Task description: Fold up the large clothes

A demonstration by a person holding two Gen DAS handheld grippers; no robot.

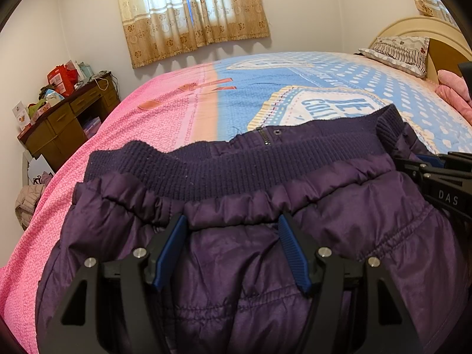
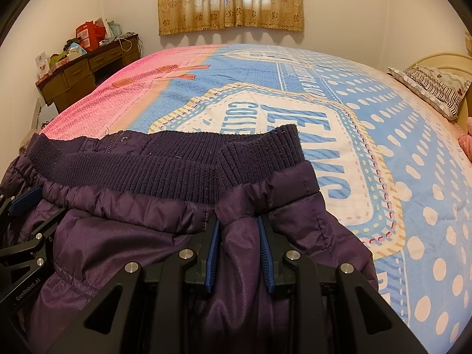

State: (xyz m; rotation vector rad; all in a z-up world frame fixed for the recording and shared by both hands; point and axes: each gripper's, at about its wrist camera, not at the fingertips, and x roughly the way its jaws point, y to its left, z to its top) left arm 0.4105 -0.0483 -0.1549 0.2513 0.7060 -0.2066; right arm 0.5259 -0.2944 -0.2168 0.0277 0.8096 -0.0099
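Both grippers are gripping the jacket below its ribbed hem: the right gripper is pinching a narrow fold, and the left gripper is spanning a wide bunch. By judgement, a fold is starting; next, both lift evenly.

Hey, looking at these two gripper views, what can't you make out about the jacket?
- Purple jacket, both views: lower part cut off by the bottom edge and hidden by the grippers.
- Sleeves: not distinguishable in the bunched fabric.
- Left gripper: grasp uncertain, fabric hides its fingers' tips.
- Zipper: mostly hidden under the ribbed hem.

Cluttered wooden desk left; patterned curtain behind; striped pillow by headboard.
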